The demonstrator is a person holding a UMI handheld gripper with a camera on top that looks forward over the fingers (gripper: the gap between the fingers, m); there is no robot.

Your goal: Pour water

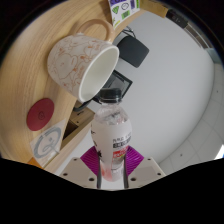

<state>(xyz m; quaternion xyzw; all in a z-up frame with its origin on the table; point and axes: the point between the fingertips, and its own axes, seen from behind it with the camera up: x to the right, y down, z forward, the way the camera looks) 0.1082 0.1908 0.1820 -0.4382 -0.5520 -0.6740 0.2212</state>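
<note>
Gripper (113, 168) pinched a water bottle (112, 130), tilted neck-first toward a speckled mug (85, 65) just beyond. Purple pads (95, 158) mostly hidden behind the bottle; label unreadable.

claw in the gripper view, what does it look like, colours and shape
The claw shows as two pale, whitish fingers with angular, blocky outlines, one at either side. Each carries a magenta pad on its inner face. No cables, markings or sleeve show in this view.

The bottle's (112, 135) base is hidden between the hand-held gripper (112, 172) fingers — its label print unreadable.
</note>
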